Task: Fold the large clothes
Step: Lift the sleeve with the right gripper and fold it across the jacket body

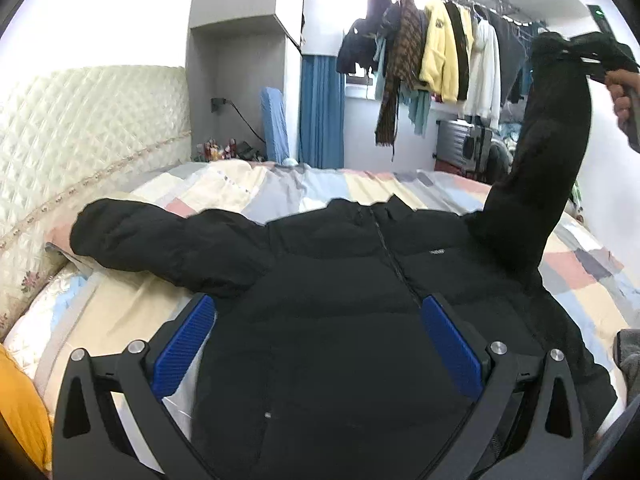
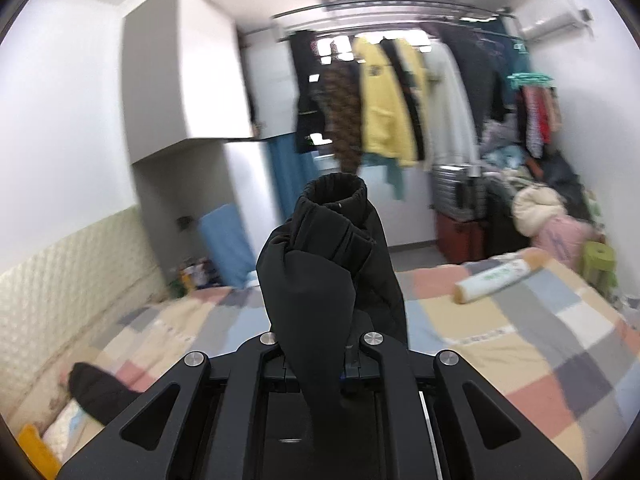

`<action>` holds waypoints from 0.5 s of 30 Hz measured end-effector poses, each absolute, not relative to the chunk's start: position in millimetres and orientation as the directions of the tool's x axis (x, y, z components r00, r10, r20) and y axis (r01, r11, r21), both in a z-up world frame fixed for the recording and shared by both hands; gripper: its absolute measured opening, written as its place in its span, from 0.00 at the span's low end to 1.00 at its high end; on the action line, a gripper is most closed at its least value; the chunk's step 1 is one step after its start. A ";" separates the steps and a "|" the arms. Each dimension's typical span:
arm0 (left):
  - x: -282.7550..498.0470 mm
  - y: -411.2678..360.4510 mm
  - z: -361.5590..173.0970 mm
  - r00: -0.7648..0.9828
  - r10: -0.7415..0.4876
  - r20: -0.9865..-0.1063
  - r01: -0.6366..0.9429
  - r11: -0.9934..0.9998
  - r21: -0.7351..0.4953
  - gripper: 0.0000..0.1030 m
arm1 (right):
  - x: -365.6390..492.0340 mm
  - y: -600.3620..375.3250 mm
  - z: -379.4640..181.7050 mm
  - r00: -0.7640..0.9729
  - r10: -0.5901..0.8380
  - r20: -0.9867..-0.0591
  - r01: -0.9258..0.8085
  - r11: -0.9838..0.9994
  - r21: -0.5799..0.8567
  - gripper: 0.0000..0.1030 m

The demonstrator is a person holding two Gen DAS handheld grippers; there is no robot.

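Puffy black jacket (image 1: 360, 280) lies face-up on the bed (image 1: 400, 188) — soft, bulky, slippery. My right tongs (image 2: 320, 360) pinch its right sleeve (image 1: 548, 152) near the cuff, lifted high; my left tongs (image 1: 316, 344) hang spread over the near hem — grip seams, not padding.

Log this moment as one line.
right gripper: shut on sleeve, lifted | left gripper: open over black jacket | bed
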State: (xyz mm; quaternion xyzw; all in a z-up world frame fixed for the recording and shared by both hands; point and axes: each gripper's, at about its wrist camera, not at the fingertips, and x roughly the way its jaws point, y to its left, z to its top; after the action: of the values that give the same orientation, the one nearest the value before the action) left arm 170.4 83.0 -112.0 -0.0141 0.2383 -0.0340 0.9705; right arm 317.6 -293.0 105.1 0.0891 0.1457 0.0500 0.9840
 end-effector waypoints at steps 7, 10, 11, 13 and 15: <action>166.3 114.0 -110.7 0.895 -0.034 -0.445 -0.003 0.997 -0.080 1.00 | 336.5 -182.8 62.9 0.911 0.272 -0.309 -0.217 0.955 0.200 0.09; 165.0 139.1 -107.6 0.907 0.001 -0.422 -0.053 0.992 -0.113 1.00 | 343.7 -138.1 36.7 0.878 0.339 -0.339 -0.294 0.939 0.177 0.09; 165.2 146.9 -108.1 0.909 0.002 -0.418 -0.064 0.989 -0.133 1.00 | 346.1 -122.8 26.2 0.866 0.357 -0.351 -0.317 0.934 0.167 0.09; 168.6 159.0 -111.9 0.905 0.007 -0.425 -0.085 0.983 -0.165 1.00 | 349.2 -96.7 5.1 0.843 0.383 -0.376 -0.349 0.924 0.158 0.09; 172.0 164.8 -116.7 0.899 0.000 -0.437 -0.087 0.980 -0.177 1.00 | 356.7 -71.6 -18.7 0.818 0.409 -0.405 -0.378 0.912 0.158 0.10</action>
State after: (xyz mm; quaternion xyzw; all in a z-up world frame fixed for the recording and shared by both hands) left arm 172.0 164.8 -116.7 -0.0966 0.2231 0.0224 0.9697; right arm 356.7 -71.6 -18.7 0.0352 0.2201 0.2068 0.9527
